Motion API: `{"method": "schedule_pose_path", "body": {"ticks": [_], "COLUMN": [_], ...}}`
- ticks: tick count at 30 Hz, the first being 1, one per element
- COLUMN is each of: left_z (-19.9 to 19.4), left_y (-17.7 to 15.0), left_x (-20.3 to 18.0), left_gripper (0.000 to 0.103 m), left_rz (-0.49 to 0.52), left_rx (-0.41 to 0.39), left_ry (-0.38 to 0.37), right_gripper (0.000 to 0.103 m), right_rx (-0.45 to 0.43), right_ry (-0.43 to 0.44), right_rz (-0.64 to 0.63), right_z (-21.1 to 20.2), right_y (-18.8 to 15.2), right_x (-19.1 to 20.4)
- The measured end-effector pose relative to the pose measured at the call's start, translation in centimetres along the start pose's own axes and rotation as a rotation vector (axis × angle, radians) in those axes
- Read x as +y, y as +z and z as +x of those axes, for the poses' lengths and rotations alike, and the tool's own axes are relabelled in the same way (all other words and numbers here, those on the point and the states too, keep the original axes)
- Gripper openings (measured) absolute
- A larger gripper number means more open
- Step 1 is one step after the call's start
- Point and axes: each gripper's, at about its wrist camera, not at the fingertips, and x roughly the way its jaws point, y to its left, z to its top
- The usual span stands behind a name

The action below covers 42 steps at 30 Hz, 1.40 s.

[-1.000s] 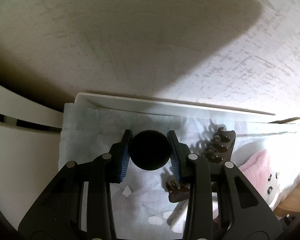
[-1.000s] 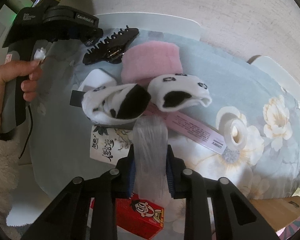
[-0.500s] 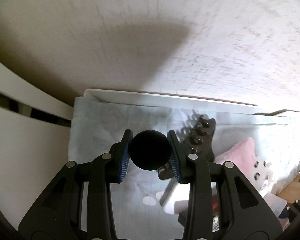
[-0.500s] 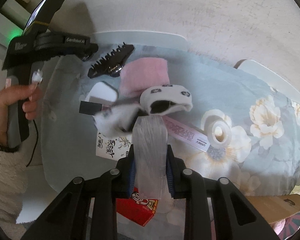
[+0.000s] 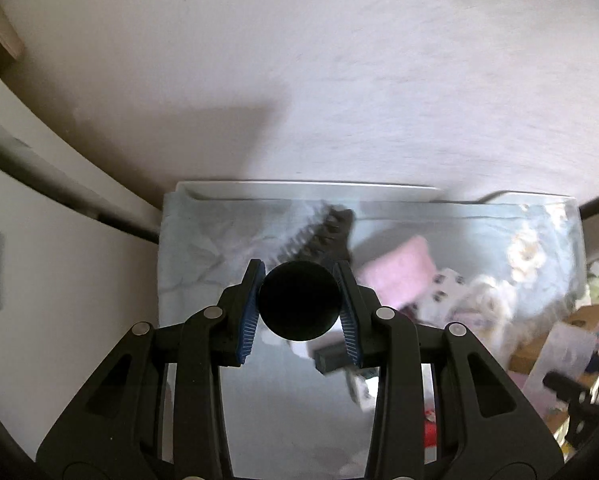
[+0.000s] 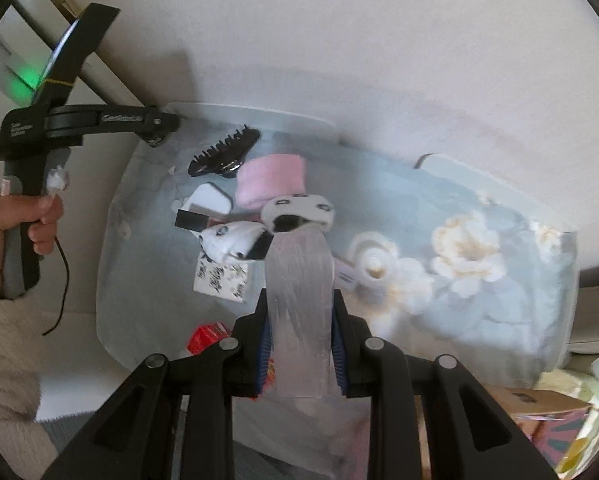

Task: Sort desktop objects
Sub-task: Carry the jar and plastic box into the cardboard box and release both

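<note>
Item 1. Flowered cloth (image 6: pixel 479 300), pale blue-grey, spread over a white table edge (image 5: pixel 307 189); it lies well beyond both sets of jaws and bears the unsorted lot.

Item 2. Plain pale wall (image 5: pixel 339 60), filling the view above the jaws; floor hidden.

Item 3. Right gripper (image 6: pixel 299 344), jaws nearly closed and clamped on a clear plastic tube-like piece (image 6: pixel 299 300) that stands out past the tips. Judged lifted clear so it can be carried to its group.

Item 4. Left gripper (image 5: pixel 298 308), jaws narrowly parted, blue pads pressing either side of a round black knob or ball (image 5: pixel 298 300). What it is exactly cannot be told. Gripped across its widest part, probably so it cannot roll out.

Item 5. Ahead of the right jaws: pink folded cloth (image 6: pixel 271 178), two white spotted socks (image 6: pixel 299 208), black claw hair clip (image 6: pixel 223 152), tape roll (image 6: pixel 373 260).

Item 6. Below the right jaws: red carton (image 6: pixel 205 334), mostly hidden.
</note>
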Motion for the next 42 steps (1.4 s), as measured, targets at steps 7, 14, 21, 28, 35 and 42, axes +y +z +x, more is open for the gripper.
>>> {"method": "schedule_pose_path", "body": {"ticks": [7,14,21,28,35,42], "left_z": [-2.7,-3.9,-7.6,-7.7,-5.3,-1.4], "left_y": [-0.1,-2.5,-4.8,-7.5,-11.1,-14.9], "left_x": [-2.4,-10.1,-18.9,-27.9,-34.8,-38.9], "left_gripper": [0.033,0.033,0.033,0.033,0.033,0.033], "left_rz": [0.048,0.140,0.240,0.357,0.425,0.431], "left_rx": [-0.012,-0.025,-0.053,-0.029,0.026,0.083], "left_ry": [-0.026,-0.087,-0.150,-0.180,-0.202,-0.227], "right_gripper": [0.024,0.024,0.024,0.024,0.024,0.024], "right_rx": [-0.029,-0.051,-0.074,-0.092,-0.062,-0.027], "right_ry": [-0.004,-0.011,-0.029,-0.035,-0.028,0.003], "right_rz": [0.030,0.072,0.109,0.147,0.189,0.186], "right_z": [-3.7,-6.6,-9.4,-11.0,-10.4,-8.8], "right_y": [-2.1,-5.8,-9.6,-13.5,-17.1,-19.7], "right_x": [-3.7,-8.2,-13.1,-17.7,-22.1,-24.1]}}
